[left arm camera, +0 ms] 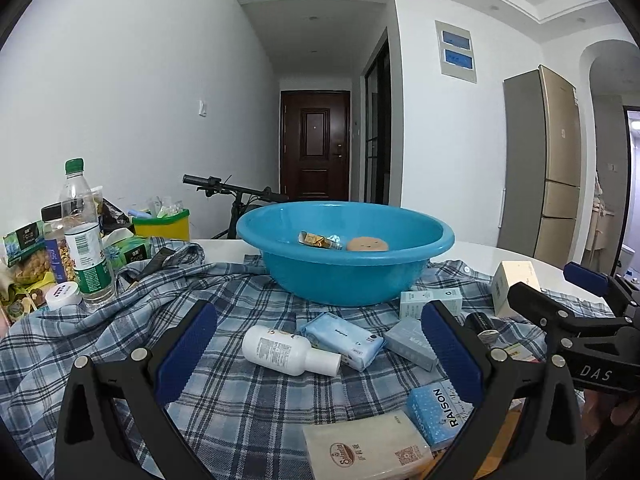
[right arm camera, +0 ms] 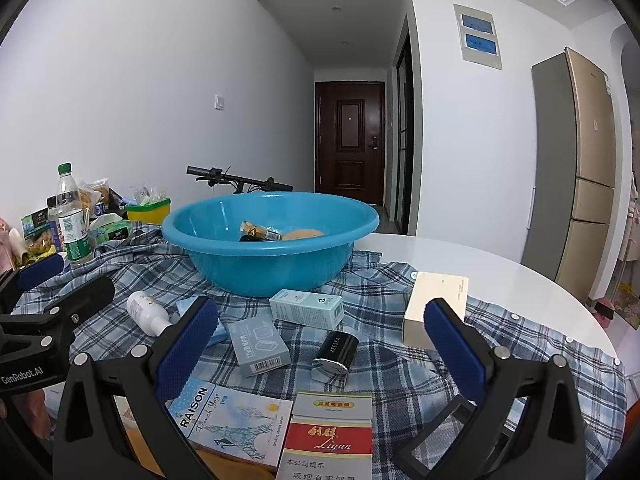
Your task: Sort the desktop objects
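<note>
A blue basin (left arm camera: 344,276) (right arm camera: 272,268) stands on a plaid shirt (left arm camera: 240,300) and holds a gold-wrapped snack (left arm camera: 318,239) and a round brown biscuit (left arm camera: 367,244). In front of it lie a white bottle (left arm camera: 288,350) (right arm camera: 146,312), a blue tissue pack (left arm camera: 344,340), a grey-blue box (right arm camera: 260,344), a teal box (right arm camera: 306,308), a black case (right arm camera: 336,356), a cream box (right arm camera: 436,308), a RAISON box (right arm camera: 232,420) and a red-and-white carton (right arm camera: 328,436). My left gripper (left arm camera: 320,352) is open above the bottle. My right gripper (right arm camera: 322,344) hovers open over the black case.
A water bottle (left arm camera: 84,240), snack bags (left arm camera: 28,264) and a yellow-green container (left arm camera: 160,226) crowd the table's left. A napkin pack (left arm camera: 368,448) lies nearest. A bicycle handlebar (left arm camera: 224,188) stands behind the white round table (right arm camera: 500,276). A fridge (right arm camera: 580,168) is at right.
</note>
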`<state>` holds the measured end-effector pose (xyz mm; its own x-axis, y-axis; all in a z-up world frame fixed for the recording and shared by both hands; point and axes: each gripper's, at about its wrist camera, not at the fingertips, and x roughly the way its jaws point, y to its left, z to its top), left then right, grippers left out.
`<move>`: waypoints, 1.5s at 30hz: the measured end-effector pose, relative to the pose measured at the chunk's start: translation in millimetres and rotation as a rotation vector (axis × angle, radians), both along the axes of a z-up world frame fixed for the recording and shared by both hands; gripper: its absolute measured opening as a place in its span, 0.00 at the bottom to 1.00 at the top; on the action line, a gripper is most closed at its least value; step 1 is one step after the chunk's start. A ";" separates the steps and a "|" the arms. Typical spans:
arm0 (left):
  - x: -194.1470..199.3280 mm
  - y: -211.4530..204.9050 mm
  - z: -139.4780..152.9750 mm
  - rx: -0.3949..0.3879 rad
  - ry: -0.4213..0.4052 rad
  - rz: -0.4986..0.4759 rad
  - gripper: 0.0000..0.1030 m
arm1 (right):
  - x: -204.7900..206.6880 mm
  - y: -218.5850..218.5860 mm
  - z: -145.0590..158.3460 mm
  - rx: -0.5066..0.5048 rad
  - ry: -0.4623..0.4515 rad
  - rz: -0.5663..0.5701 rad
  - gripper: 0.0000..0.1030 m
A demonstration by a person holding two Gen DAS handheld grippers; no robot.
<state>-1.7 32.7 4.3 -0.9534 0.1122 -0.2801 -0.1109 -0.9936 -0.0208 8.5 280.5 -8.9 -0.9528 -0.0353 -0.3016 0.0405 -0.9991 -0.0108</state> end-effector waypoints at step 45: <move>0.1 0.4 0.5 0.000 0.000 0.000 1.00 | -2.3 -1.0 -1.6 -0.004 0.000 -0.010 1.00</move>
